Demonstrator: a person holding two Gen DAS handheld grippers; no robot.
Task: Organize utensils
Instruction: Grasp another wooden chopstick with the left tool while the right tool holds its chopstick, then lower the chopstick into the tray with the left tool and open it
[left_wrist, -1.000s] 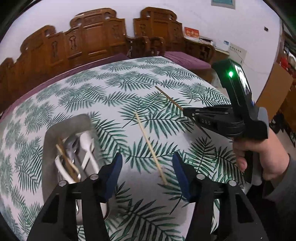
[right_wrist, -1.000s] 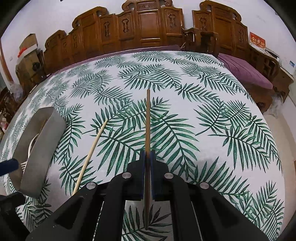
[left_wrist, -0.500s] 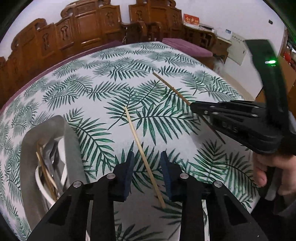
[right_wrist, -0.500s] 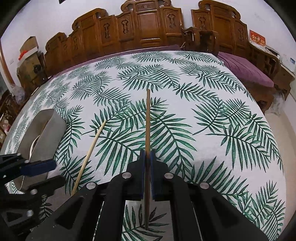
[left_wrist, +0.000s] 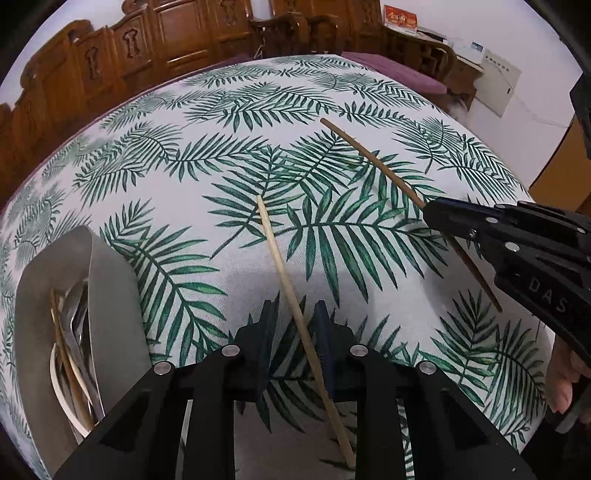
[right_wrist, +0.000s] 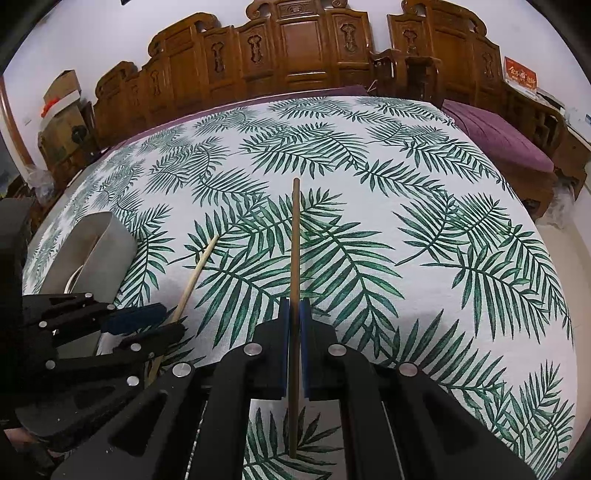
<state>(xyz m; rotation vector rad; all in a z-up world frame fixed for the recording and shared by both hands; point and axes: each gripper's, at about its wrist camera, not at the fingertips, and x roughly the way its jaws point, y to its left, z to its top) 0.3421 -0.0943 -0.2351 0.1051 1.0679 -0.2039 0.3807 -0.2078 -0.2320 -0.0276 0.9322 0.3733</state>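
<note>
**A:** So where's this at? Looks like two sticks are left out.

**B:** Yep. The pale chopstick (left_wrist: 291, 295) is lying flat on the leaf-print cloth of the bench (left_wrist: 369, 229), near the front edge, with its thin end pointing away. The left claw (left_wrist: 293, 332) has come down around it and its jaws are closing, stick right between them, but I can't see the pads actually pressing on it yet.

**A:** And the darker one?

**B:** The dark chopstick (right_wrist: 294, 258) is already pinched in the right claw (right_wrist: 294, 350), pads pressed together on it, stick poking out forward and lifted off the cloth as far as I can tell.

**A:** Where do they go?

**B:** My guess is the grey tray (left_wrist: 110, 280) on the left side of the bench. It already has a pile of cutlery (left_wrist: 74, 332) in it: metal spoons or forks, something white, and a couple of wooden sticks. Hard to say exactly what's what in there.

**A:** So mostly done?

**B:** I'd say so. Nothing else loose on the cloth that I can see. What's left: finish the grab on the pale one, then carry both over and drop them in the tray.
</note>
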